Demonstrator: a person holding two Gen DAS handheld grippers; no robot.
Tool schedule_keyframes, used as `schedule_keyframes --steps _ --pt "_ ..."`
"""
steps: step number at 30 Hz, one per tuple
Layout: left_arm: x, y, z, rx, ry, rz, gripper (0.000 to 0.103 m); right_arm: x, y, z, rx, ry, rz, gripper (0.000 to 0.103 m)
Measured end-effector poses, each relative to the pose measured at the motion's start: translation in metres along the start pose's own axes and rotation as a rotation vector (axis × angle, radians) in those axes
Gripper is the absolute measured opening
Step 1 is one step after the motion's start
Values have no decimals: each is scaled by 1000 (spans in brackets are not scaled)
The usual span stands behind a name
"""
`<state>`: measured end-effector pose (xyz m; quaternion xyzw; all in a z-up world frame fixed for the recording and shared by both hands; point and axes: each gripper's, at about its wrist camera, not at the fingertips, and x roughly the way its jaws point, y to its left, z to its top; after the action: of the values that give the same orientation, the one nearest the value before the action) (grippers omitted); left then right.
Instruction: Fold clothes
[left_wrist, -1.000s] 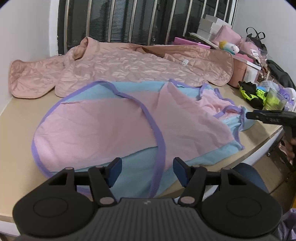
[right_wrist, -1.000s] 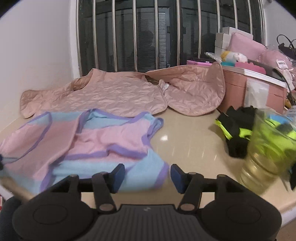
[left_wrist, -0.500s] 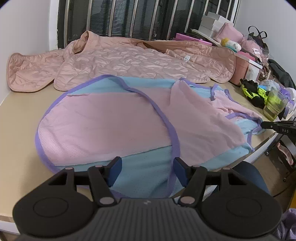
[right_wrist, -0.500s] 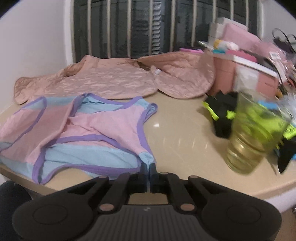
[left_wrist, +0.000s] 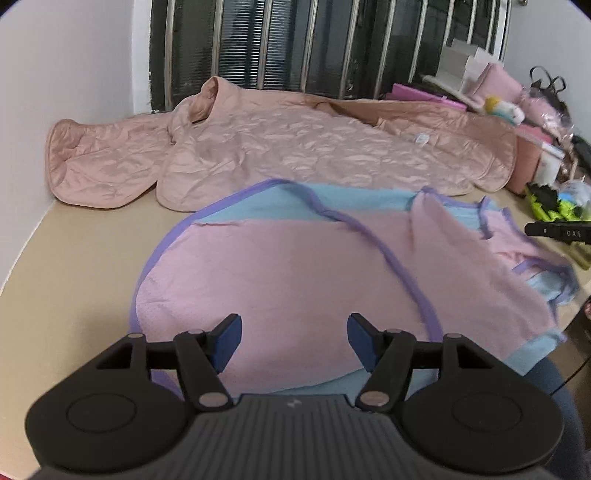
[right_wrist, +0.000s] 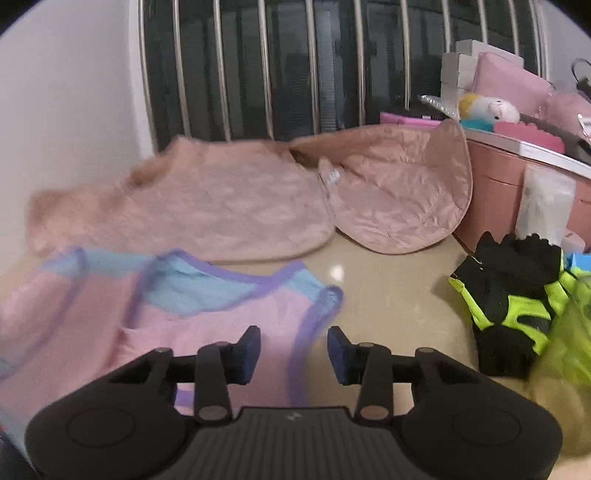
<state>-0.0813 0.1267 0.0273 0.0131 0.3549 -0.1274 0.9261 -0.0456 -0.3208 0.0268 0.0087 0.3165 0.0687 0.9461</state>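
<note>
Left wrist view showed the left gripper (left_wrist: 294, 338) with its fingers spread apart and empty, hovering over the near hem of the pink-and-blue vest (left_wrist: 295, 280), which lay spread on the table (left_wrist: 81, 258). In the right wrist view the right gripper (right_wrist: 293, 354) also stood apart with nothing between its fingers, above the vest's shoulder strap (right_wrist: 317, 310) at its 12 o'clock.

The likely risk was judged to be a pinch that caught only the top layer of thin fabric, so the vest would drag and bunch rather than fold cleanly. A second risk was the yellow-green cup (right_wrist: 569, 354) at the right gripper's 3 o'clock, near enough to be knocked by a sideways sweep.

Counted: one vest, one quilted pink jacket (left_wrist: 280, 155) at 12 o'clock behind it, one cup, one pair of black-and-green gloves (right_wrist: 509, 295) at 2 o'clock, two grippers.
</note>
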Motion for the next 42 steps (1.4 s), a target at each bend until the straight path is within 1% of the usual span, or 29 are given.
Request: schedule_keyframes --steps 1,2,4,5,8,12,14,15,16,17,18,19,20,21,22,23,25,27,31,32,33,34,35,36,38,41,42 --pt "1 -1 -1 3 5 0 64 5 -1 -2 14 16 3 25" --pt "3 -2 -3 6 10 1 64 9 -2 -5 29 34 10 13" --pt "4 -5 -5 15 14 7 65 9 -2 -11 36 26 17 5" --pt "4 -7 -6 20 13 11 66 8 -2 -12 34 24 14 3" --pt "1 -4 -11 16 9 8 67 9 -6 -13 20 14 -79 2" --pt "-3 -2 -15 10 -7 -3 67 6 -14 -12 61 12 -73 3" --pt "-8 2 -18 -8 -13 2 67 -6 -6 -12 40 -27 -86 9" --pt "-10 4 -19 -18 -16 3 67 -16 1 -12 20 -54 -76 9" --pt "-14 5 -18 -26 -20 0 67 -26 8 -13 0 -81 -62 14" --pt "-21 5 -20 -26 -30 -19 67 -38 15 -16 -13 -104 -29 18" --pt "-30 3 -23 -15 -49 -60 67 -49 22 -20 -30 -119 46 18" --pt "-38 -1 -27 3 -70 -120 67 -59 29 -26 -50 -131 134 19" --pt "-46 -6 -32 23 -87 -174 67 -68 35 -33 -81 -137 230 23" --pt "-50 -12 -37 54 -86 -201 68 -76 42 -44 -133 -141 335 26" --pt "-53 -18 -42 84 -85 -228 68 -83 47 -53 -181 -143 406 34" --pt "-56 -25 -48 115 -85 -255 68 -87 53 -63 -224 -139 451 38" --pt "-62 -37 -58 173 -82 -305 70 -87 61 -76 -267 -103 479 38" --pt "-56 -44 -64 200 -69 -324 71 -82 64 -84 -282 -85 498 38" --pt "-46 -49 -67 231 -64 -287 70 -64 66 -91 -270 -84 571 36" --pt "-44 -49 -67 236 -65 -281 63 -61 66 -93 -266 -87 577 36" --pt "-44 -46 -66 231 -67 -285 54 -61 66 -95 -267 -92 580 36" --pt "-45 -43 -68 232 -68 -290 50 -62 66 -96 -271 -97 581 34" --pt "-46 -40 -69 241 -69 -287 45 -63 66 -98 -274 -102 583 27" --pt "-46 -38 -69 249 -72 -278 45 -65 65 -100 -271 -106 584 25" --pt "-48 -35 -69 259 -68 -262 43 -68 63 -102 -259 -113 587 25" --pt "-51 -39 -68 290 -72 -273 42 -72 61 -105 -243 -130 607 25" --pt "-52 -40 -68 301 -73 -278 39 -72 62 -105 -240 -128 620 25"
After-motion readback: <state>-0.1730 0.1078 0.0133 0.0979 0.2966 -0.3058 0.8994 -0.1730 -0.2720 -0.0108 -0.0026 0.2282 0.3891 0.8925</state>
